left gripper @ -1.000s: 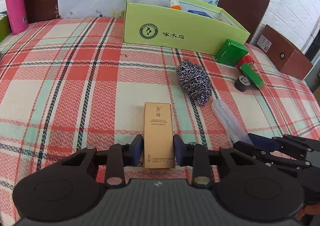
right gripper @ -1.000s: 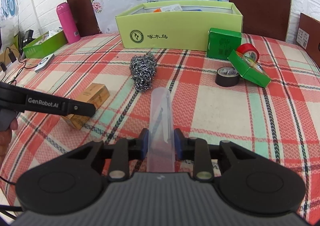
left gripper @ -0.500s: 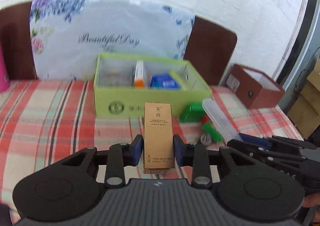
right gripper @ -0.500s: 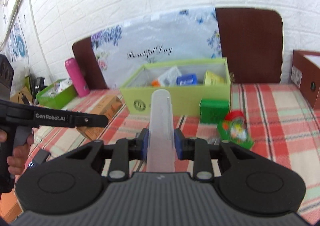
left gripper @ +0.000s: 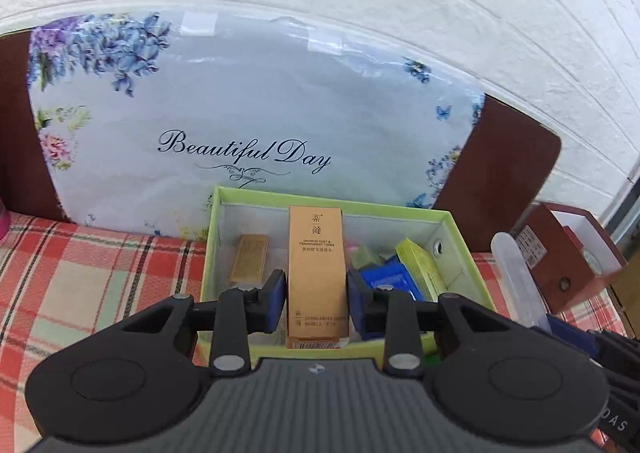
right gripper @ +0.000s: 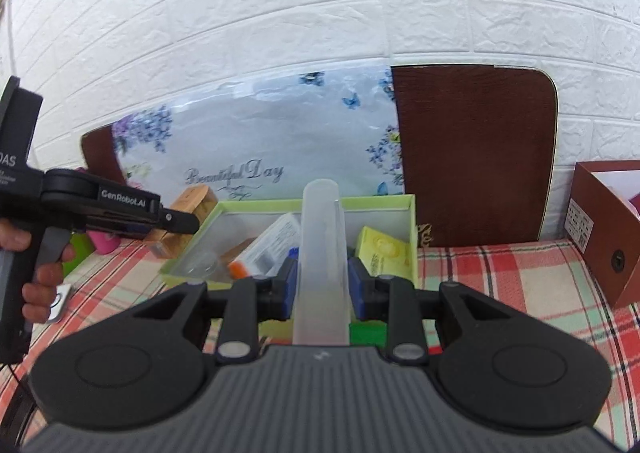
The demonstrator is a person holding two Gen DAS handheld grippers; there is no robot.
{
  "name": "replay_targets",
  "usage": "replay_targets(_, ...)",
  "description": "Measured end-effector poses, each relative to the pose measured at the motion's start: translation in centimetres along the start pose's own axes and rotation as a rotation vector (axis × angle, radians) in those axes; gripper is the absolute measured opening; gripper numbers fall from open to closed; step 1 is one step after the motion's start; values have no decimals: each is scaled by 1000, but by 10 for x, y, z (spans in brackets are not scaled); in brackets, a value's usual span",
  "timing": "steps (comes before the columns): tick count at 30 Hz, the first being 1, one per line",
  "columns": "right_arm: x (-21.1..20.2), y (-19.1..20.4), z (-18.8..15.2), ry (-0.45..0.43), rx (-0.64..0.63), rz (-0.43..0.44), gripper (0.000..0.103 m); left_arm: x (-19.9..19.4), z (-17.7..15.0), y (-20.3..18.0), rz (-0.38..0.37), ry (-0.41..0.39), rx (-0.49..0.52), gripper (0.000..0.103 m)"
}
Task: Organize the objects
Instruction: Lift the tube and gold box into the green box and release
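Both grippers have risen from the plaid counter (left gripper: pixel 92 269) since a second ago and now hang at the green box (left gripper: pixel 460 225), each carrying what it held then. Left gripper (left gripper: pixel 317 303) has its blue fingers (left gripper: pixel 276 303) pinching the gold carton (left gripper: pixel 317 273), which stands upright between them and above the green box's near wall. Inside the green box lie a smaller gold pack (left gripper: pixel 249 263) toward its left wall, a blue packet (left gripper: pixel 390 279) and a yellow-green packet (left gripper: pixel 420 267) toward its right. Right gripper (right gripper: pixel 322 287) clamps the clear plastic tube (right gripper: pixel 321 253), which points up over the green box's open top. Left of the green box in the right wrist view, a hand (right gripper: pixel 38 273) grips the left gripper's handle. Behind the green box leans a floral panel (left gripper: pixel 248 113), and well to its right sits a brown box (left gripper: pixel 568 253).
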State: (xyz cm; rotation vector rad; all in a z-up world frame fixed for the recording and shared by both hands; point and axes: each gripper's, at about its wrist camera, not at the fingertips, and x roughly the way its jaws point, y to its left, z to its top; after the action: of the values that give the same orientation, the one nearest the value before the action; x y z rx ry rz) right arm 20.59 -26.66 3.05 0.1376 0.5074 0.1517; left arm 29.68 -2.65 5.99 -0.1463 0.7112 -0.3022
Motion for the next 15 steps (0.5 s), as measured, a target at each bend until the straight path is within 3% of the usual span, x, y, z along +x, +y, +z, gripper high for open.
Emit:
replay_targets(12, 89, -12, 8, 32, -90, -85, 27, 66, 17, 6, -2, 62, 5, 34)
replay_targets(13, 93, -11, 6, 36, -102, -88, 27, 67, 16, 6, -4, 51, 11, 38)
replay_targets(14, 98, -11, 5, 43, -113, -80, 37, 68, 14, 4, 3, 30, 20, 48)
replay_targets(15, 101, -11, 3, 55, -121, -77, 57, 67, 13, 3, 20, 12, 30, 73)
